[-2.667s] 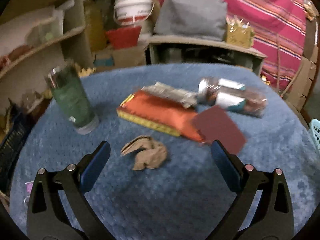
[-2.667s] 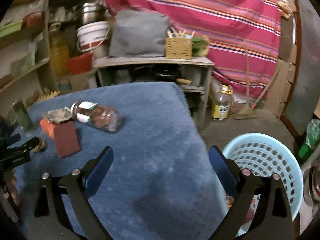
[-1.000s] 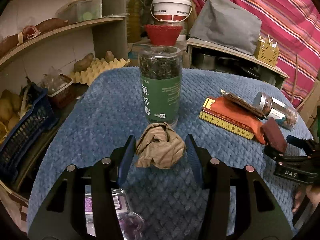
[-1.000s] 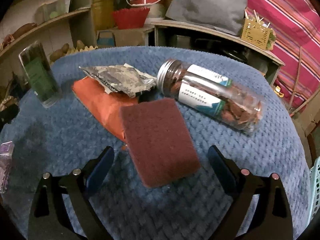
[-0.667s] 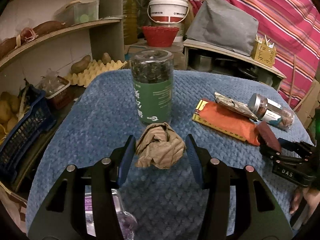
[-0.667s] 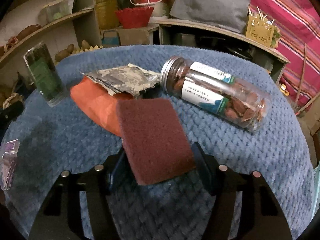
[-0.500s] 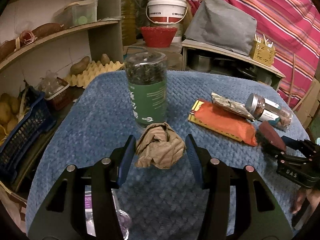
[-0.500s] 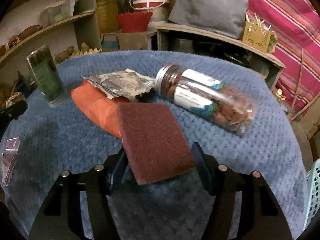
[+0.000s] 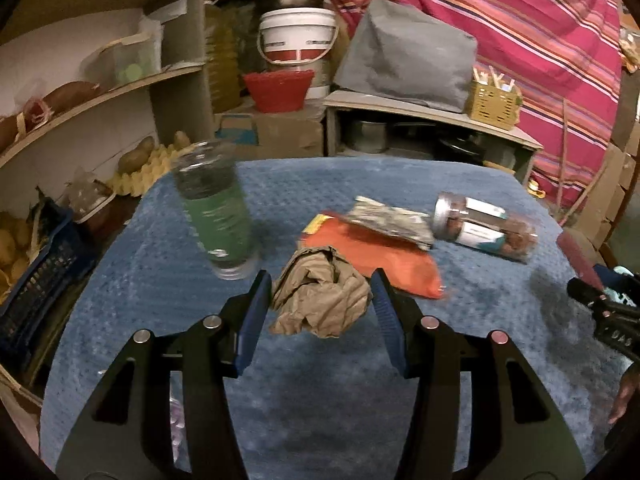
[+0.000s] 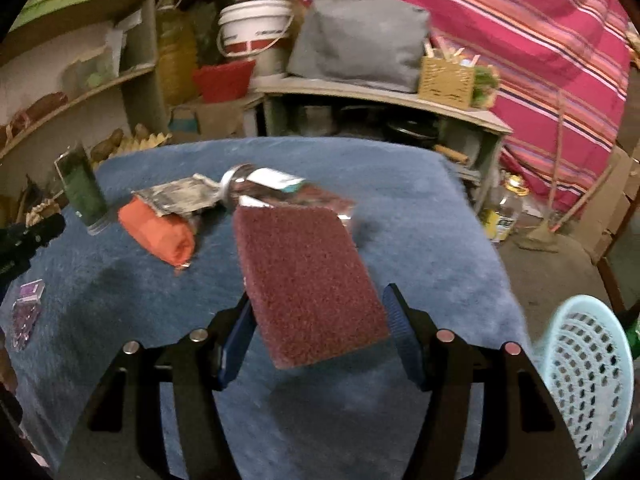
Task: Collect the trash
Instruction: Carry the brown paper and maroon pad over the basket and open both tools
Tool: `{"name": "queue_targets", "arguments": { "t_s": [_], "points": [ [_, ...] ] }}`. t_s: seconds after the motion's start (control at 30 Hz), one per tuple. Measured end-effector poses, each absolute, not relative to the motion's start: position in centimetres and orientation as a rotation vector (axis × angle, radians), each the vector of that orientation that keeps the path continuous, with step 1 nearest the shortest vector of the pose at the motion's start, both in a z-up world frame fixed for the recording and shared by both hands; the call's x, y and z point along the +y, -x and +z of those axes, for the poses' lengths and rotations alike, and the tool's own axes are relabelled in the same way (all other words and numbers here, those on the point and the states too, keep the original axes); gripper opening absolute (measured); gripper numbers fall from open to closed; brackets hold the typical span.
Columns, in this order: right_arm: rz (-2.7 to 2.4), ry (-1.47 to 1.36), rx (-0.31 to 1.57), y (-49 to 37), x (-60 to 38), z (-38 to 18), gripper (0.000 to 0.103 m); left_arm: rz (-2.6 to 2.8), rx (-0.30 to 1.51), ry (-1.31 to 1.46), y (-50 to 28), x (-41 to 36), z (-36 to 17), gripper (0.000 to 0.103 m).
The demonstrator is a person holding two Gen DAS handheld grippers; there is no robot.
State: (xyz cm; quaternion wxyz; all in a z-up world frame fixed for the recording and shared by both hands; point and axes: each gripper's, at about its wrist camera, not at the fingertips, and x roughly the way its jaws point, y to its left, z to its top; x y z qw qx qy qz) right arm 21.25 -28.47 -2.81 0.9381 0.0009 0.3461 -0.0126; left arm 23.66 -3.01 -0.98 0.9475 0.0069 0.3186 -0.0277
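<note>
Left wrist view: a tall clear jar (image 9: 214, 210) with a green label stands at ten o'clock on the blue worktop (image 9: 320, 400); its upper part shows dark contents, and the label's print is too blurred to read. A second clear jar (image 9: 486, 231) lies on its side at two o'clock, metal cap to the left, holding brownish pieces; its white and teal label cannot be read. Between them lies an orange packet (image 9: 376, 256) with a yellow edge, and a crumpled foil wrapper (image 9: 390, 222) rests on its far end. On the shelves behind stand a white bucket (image 9: 298, 36) and a red bowl (image 9: 279, 90). The left tool (image 9: 320, 300) pinches a ball of crumpled brown paper (image 9: 322, 298) between its blue pads, held just above the worktop at centre. At three o'clock the right tool (image 9: 600, 292) shows from the side, with white lettering on its black body that seems to read "DAS".

Right wrist view: a pale blue plastic basket (image 10: 588, 372) with a perforated wall stands off the worktop's edge at four o'clock; what is inside it cannot be made out. The right tool (image 10: 316, 332) grips a dark red scouring pad (image 10: 308, 284) by its near end, its fingers part closed against the pad's sides; the pad tilts up and away over the worktop. Beyond it, at eleven o'clock, lie the jar on its side, the foil wrapper and the orange packet, with the green-labelled jar standing at nine o'clock. A small purple packet (image 10: 26, 312) lies near the left edge.
</note>
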Motion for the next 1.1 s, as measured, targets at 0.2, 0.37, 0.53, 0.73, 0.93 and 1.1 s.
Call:
{"name": "queue_targets", "arguments": {
  "t_s": [0.2,0.37,0.53,0.73,0.93,1.1],
  "points": [
    [-0.077,-0.036,0.691,-18.3,-33.8,-2.2,0.063,-0.102,0.650,-0.025,-23.2,-7.2,-1.2,0.050],
    [-0.121,-0.048,0.663,-15.9,-37.7,-1.3,0.063,-0.151,0.641,-0.029,-23.0,-11.0,-0.9,0.050],
    [-0.181,-0.069,0.646,-13.8,-41.8,-0.7,0.063,-0.219,0.613,-0.068,-22.2,-15.8,-0.3,0.050],
    [-0.300,-0.114,0.631,-10.8,-48.1,-0.7,0.063,-0.332,0.596,-0.083,-20.8,-23.3,0.1,0.050],
    [-0.381,-0.173,0.616,-8.4,-53.1,-1.1,0.063,-0.427,0.601,-0.117,-19.0,-30.8,-0.7,0.050],
    [-0.409,-0.223,0.609,-7.2,-55.3,-1.5,0.063,-0.518,0.624,-0.117,-17.9,-35.7,-1.2,0.050]
  ]
}}
